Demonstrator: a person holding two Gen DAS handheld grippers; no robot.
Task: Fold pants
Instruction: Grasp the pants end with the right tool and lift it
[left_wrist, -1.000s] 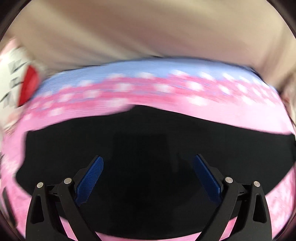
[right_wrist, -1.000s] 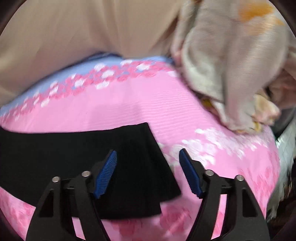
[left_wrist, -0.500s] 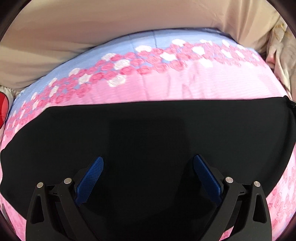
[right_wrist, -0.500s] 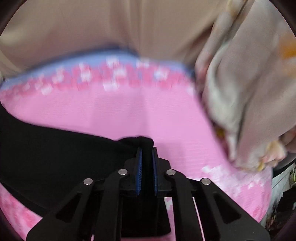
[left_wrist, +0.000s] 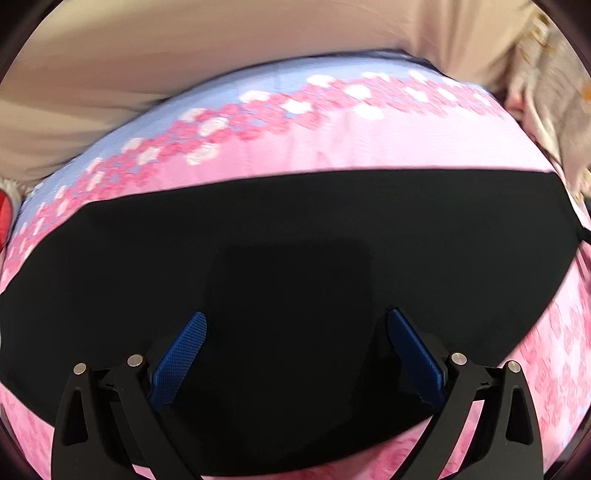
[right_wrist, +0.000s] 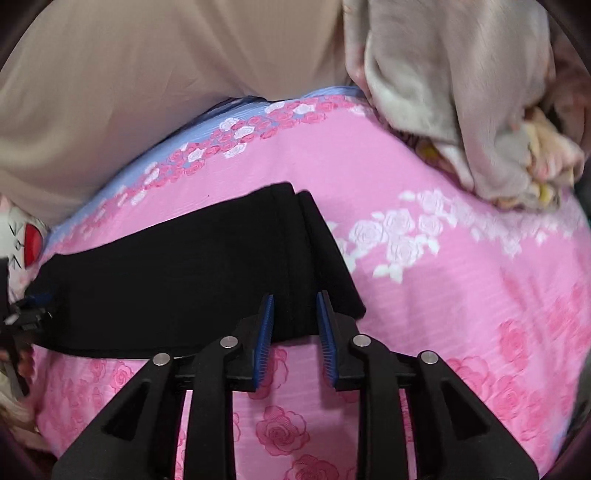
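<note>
Where one pink rose-print bedsheet lies: one black pants, flat across it. Left hand-held gripper: released, spread wide. Right hand-held gripper: opening, pads off the cloth.

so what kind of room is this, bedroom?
Probably a bedroom, on a bed: the black pants lie on a pink rose-print sheet, a rumpled beige blanket is bunched at its far corner, and plain beige fabric hangs behind it.

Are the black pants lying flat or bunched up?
Flat. The black pants lie as a smooth band on the pink floral sheet, edges straight, with two layered edges at the right end.
</note>
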